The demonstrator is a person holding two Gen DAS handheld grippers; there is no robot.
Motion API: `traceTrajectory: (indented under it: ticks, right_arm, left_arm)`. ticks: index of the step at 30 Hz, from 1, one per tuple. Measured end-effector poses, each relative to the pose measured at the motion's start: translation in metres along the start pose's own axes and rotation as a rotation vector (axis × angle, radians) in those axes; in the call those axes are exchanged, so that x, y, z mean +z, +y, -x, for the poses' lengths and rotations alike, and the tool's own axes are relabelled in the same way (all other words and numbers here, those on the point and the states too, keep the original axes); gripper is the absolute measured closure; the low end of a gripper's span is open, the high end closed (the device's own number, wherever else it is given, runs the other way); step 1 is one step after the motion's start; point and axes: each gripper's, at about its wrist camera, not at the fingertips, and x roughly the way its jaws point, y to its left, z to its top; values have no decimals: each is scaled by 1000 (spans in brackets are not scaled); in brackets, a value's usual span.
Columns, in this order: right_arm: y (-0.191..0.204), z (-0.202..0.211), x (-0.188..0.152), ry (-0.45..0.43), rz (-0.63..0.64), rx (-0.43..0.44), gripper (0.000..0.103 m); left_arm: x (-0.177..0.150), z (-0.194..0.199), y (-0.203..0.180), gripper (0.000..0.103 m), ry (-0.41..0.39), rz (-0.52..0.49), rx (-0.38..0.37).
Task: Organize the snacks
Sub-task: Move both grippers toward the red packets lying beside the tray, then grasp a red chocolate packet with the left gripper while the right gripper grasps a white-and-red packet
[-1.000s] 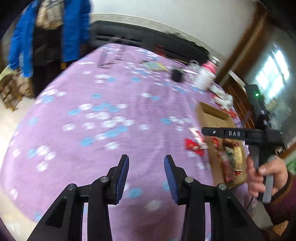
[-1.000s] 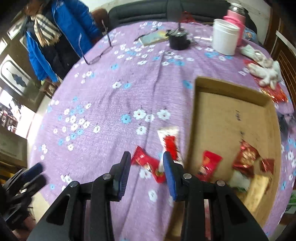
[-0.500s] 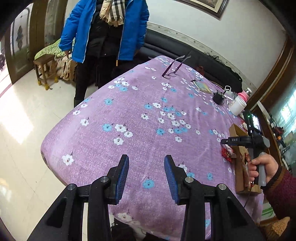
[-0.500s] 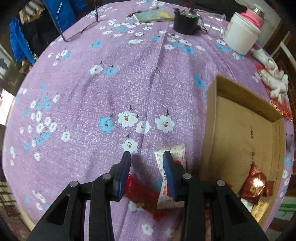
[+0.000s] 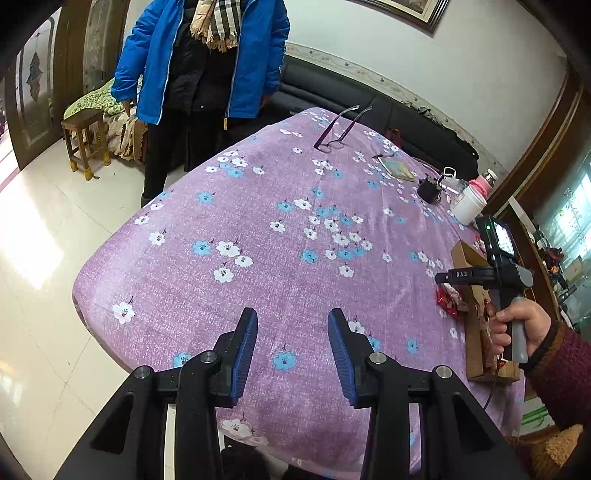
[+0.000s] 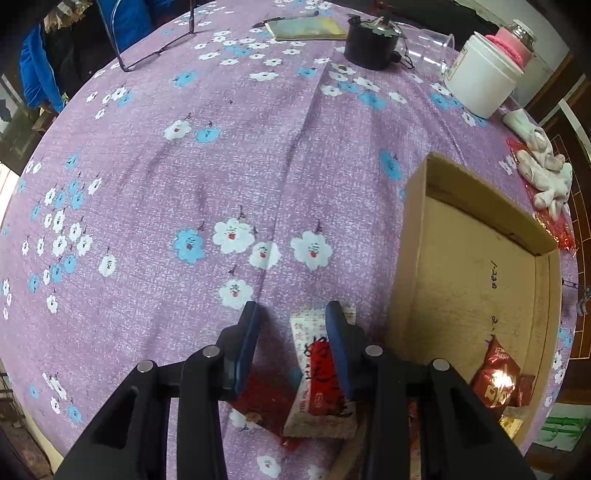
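Observation:
My right gripper (image 6: 291, 317) is open and low over the purple flowered tablecloth. A white and red snack packet (image 6: 317, 373) lies between and under its fingers, and a red snack packet (image 6: 262, 402) lies just left of it. The shallow cardboard box (image 6: 413, 236) stands to the right, with several red and gold snacks (image 6: 496, 376) in its near corner. My left gripper (image 5: 291, 332) is open and empty above the near table edge. In the left wrist view the right gripper (image 5: 461, 275) hovers over the red snack (image 5: 447, 301) beside the box (image 5: 471, 354).
At the far side stand a white jar (image 6: 480, 81), a pink-capped bottle (image 6: 515, 40), a black round container (image 6: 371, 44), a booklet (image 6: 306, 27) and glasses (image 6: 155, 48). White cloth (image 6: 546, 173) lies right of the box. A person in a blue jacket (image 5: 207, 55) stands by the table.
My right gripper has dropped and moved forward so the white and red packet now lies between its fingers. My left gripper has pulled back and up from the table.

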Motion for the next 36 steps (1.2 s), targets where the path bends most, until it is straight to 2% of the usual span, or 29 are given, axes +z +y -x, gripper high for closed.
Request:
traceTrajectory:
  ticks: [6,8,12,16,18,20,23,26,28,31,33,36]
  right_arm:
    - [-9,0,-7,9,-12,31,71]
    - [-9,2,-13,13,-12,50,81]
    - [1,8,-31,29,-9,108,85]
    - [25,12,-49,63,10,229,87]
    - [41,12,-59,105,29,322,87]
    - [45,22,-65,88,16,386,87]
    - [31,46,-62,1,2,357,87]
    - [4,58,-59,-49,-18,300,87]
    - [-11,60,-58,-57,-40,271,87]
    - [-33,57,-65,-33,-119,308,87]
    - [-32,55,-65,-30,-95,290,87]
    - [-16,48,-59,-6,43,231,86]
  left_arm:
    - [1,-8,-8,61,17,-14,-8]
    - [1,-11,-11,61,25,-19,-11]
    - [3,-17,-16,61,34,-24,-26]
    - [6,-21,-24,61,36,-40,-50]
    - [7,-25,-26,61,42,-42,-66]
    - [6,-32,-31,62,62,-44,-89]
    - [5,-47,-41,61,103,-62,-121]
    - [6,-64,-55,62,149,-88,-162]
    - [7,-73,-67,62,171,-116,-182]
    - [8,-85,-88,62,204,-170,-227]
    - [8,-93,-100,62,229,-208,-248]
    - [6,-102,-114,62,260,-255,-276]
